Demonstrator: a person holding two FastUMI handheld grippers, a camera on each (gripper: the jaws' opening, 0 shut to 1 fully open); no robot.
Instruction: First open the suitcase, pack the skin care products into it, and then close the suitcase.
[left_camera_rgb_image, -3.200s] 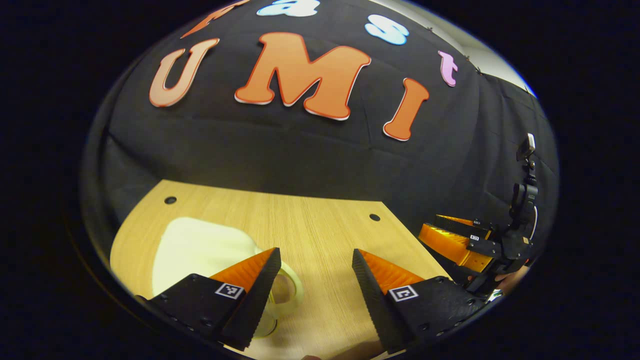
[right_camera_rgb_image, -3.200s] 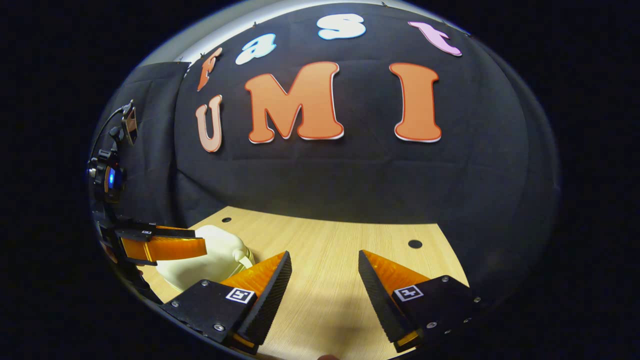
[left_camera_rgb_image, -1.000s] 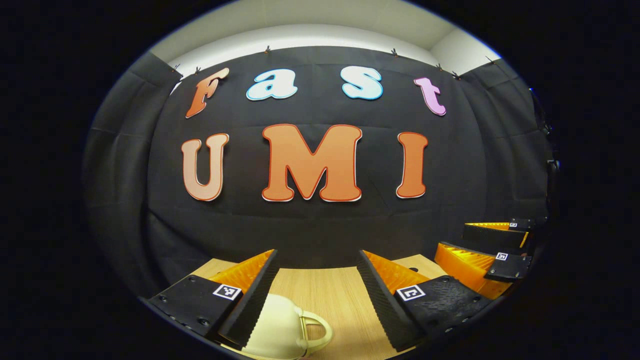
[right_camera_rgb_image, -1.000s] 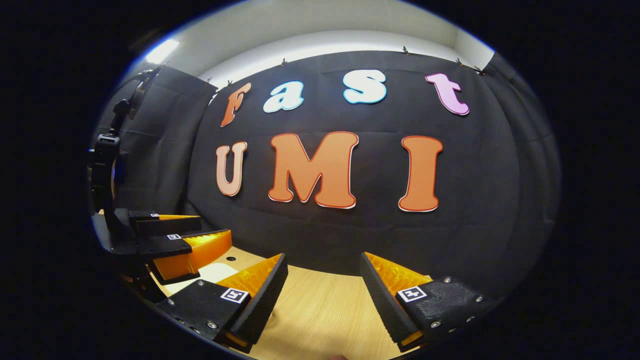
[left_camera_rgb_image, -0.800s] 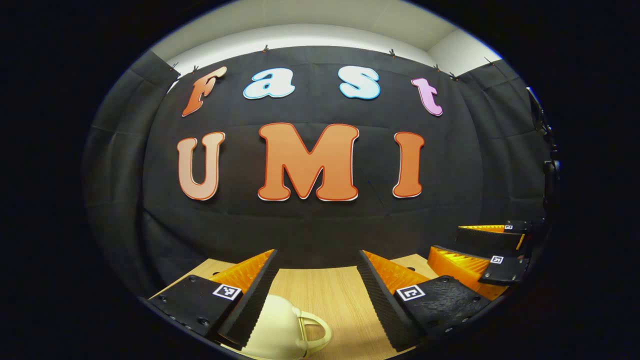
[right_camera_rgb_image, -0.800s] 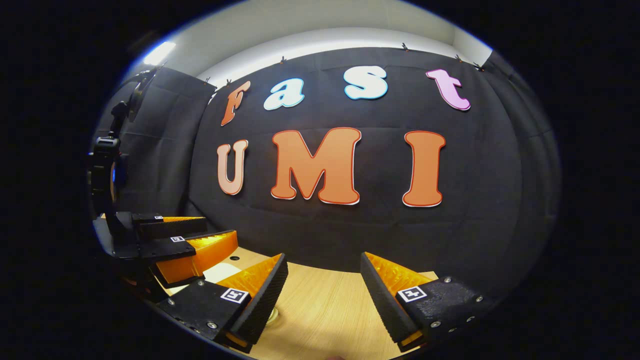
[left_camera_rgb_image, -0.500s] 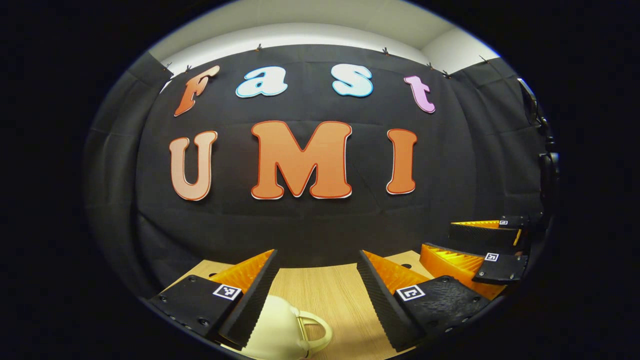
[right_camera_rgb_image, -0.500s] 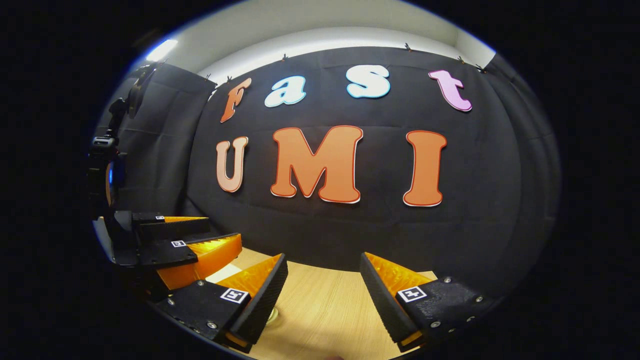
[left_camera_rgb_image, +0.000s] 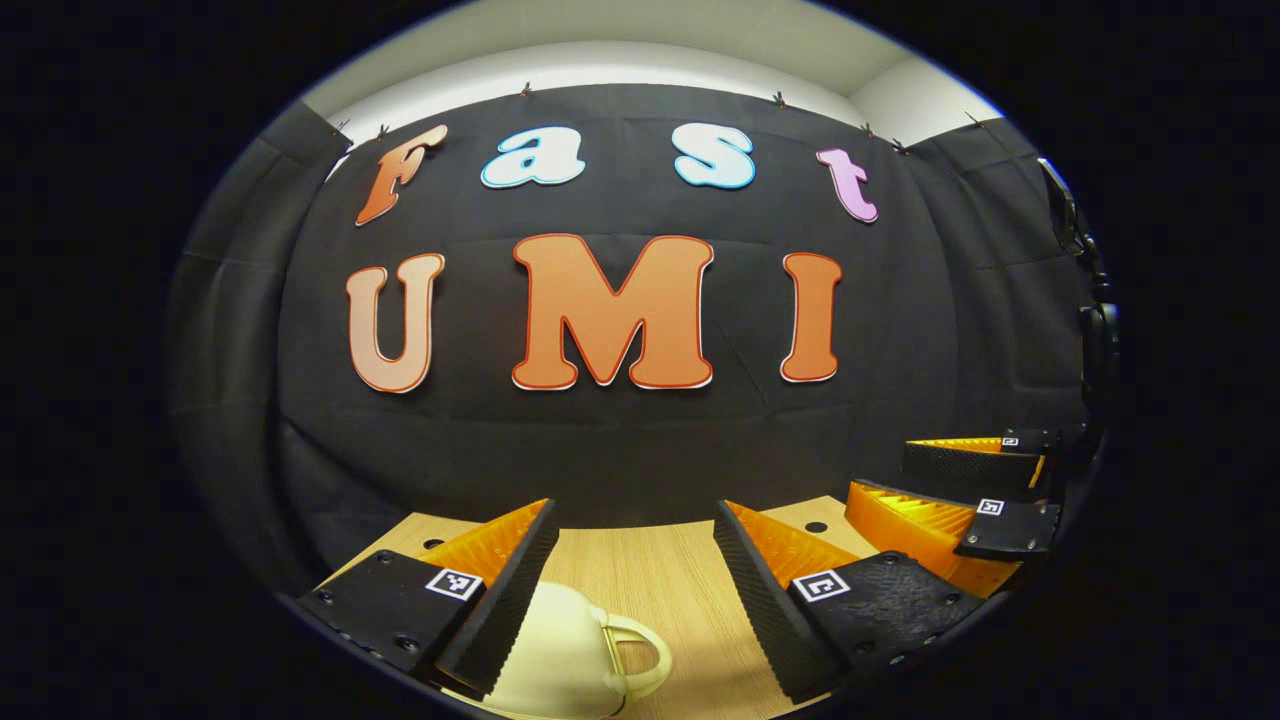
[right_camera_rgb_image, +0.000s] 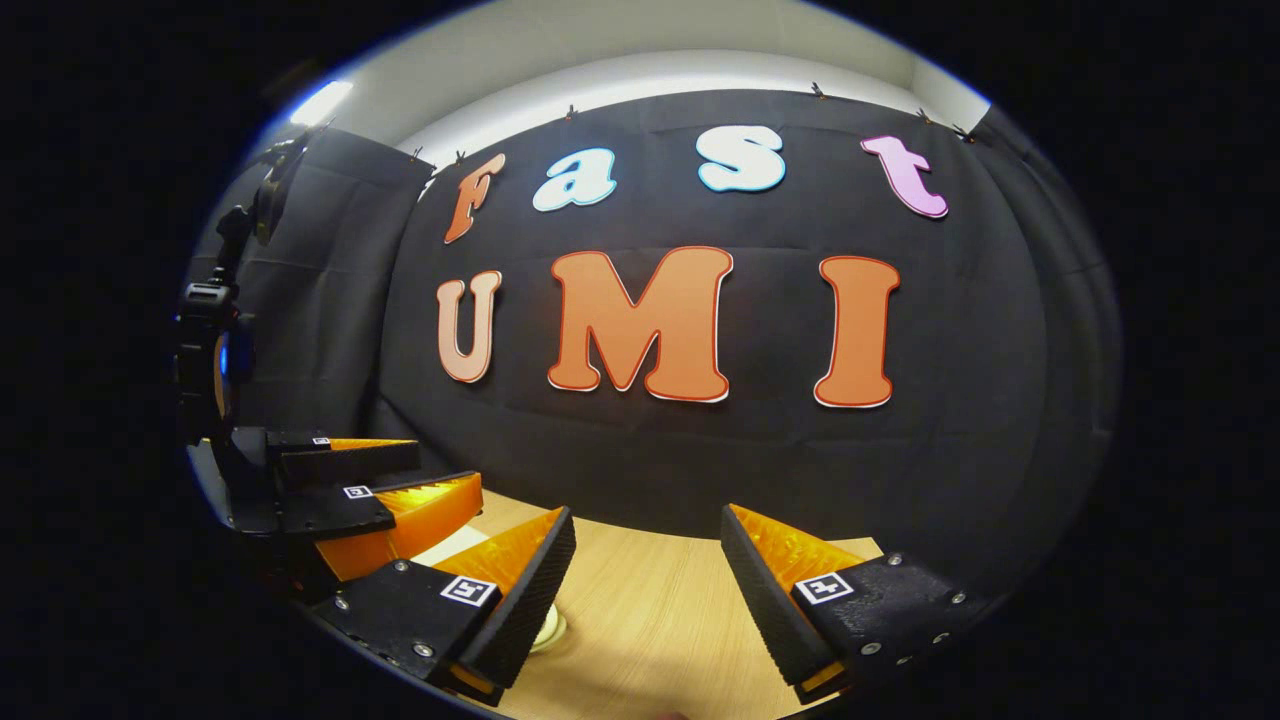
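The small cream-coloured, rounded plastic suitcase with a looped handle (left_camera_rgb_image: 560, 650) is seen lying closed on the pale wooden surface (left_camera_rgb_image: 650, 575), its handle end pointing between the fingers of the left gripper (left_camera_rgb_image: 630, 590). That gripper is held wide apart, nothing grasped, just above the suitcase, presumably lined up for reaching the handle. To the right of the suitcase, the right gripper (right_camera_rgb_image: 640, 590) is likewise spread and empty, apparently kept ready. Skin care products cannot be made out.
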